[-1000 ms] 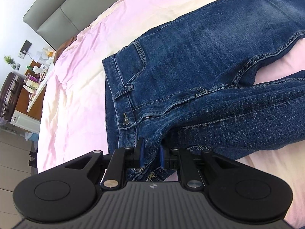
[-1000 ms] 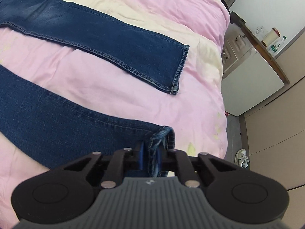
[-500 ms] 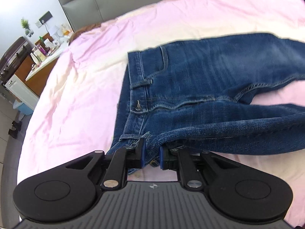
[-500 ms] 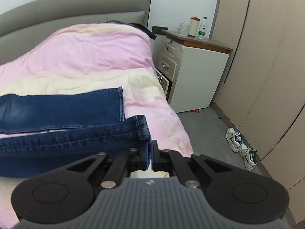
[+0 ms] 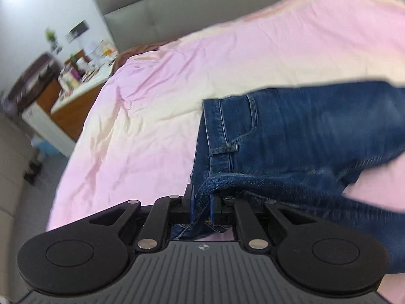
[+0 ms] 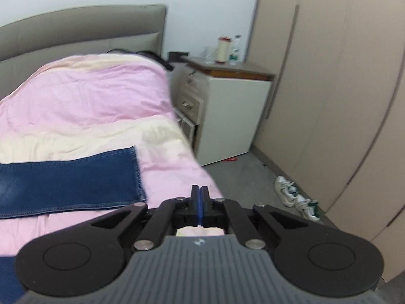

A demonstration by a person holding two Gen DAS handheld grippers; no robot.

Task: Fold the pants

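Blue jeans (image 5: 291, 136) lie on the pink bedcover (image 5: 157, 116). My left gripper (image 5: 201, 200) is shut on a lifted fold of the jeans at the waistband end, and the near leg hangs from it toward the right. In the right wrist view one jeans leg (image 6: 68, 182) lies flat on the bed with its hem to the right. My right gripper (image 6: 200, 197) is shut with its pads pressed together, and no denim shows between them. A strip of blue at the lower left of that view is more of the jeans.
A grey headboard (image 6: 83, 30) stands at the back. A white nightstand (image 6: 227, 111) with a cup and bottles stands right of the bed, by beige wardrobe doors (image 6: 329, 88). White sneakers (image 6: 296, 197) lie on the floor. A cluttered desk (image 5: 71, 88) stands at the left.
Both grippers have risen and tilted up. The left one lifted the waistband fold toward the far side. The hem seen in the right gripper earlier no longer shows between its pads.
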